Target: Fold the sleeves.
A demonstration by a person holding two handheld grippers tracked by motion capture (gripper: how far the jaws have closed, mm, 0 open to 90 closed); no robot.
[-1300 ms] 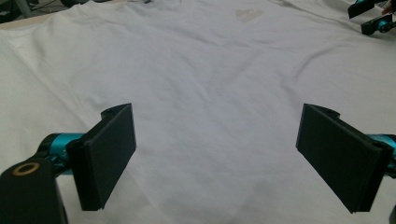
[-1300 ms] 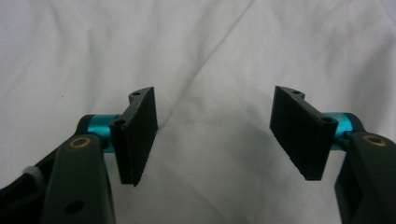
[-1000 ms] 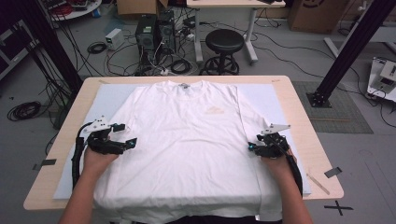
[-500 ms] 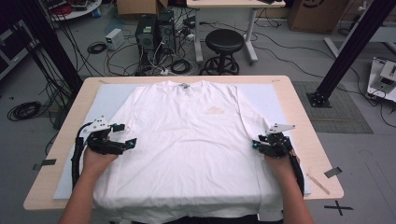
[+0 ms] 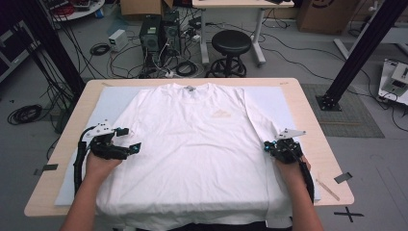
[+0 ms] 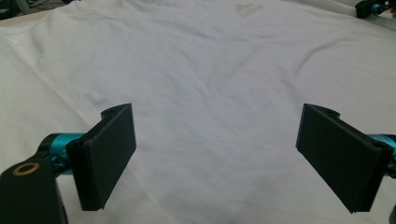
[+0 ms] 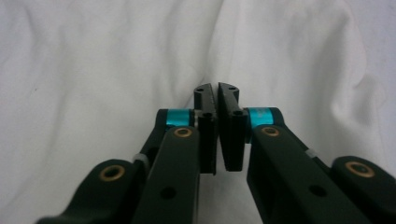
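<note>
right claw (image 7: 216, 100) just closed — pinching T-shirt (image 5: 202, 144)

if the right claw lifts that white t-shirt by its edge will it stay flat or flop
The white t-shirt will probably flop: it is thin cloth that already wrinkles and bunches around the right claw, whose jaws have just been closing at its edge. It likely weighs little, so the rest should drag along the table rather than lift.

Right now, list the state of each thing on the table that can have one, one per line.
White cotton T-shirt: spread flat, front up, hem hanging over the near table edge.
Left gripper: open, jaws wide above the shirt.
Right gripper: jaws have just closed, pinching a fold of shirt fabric at its side edge.
</note>
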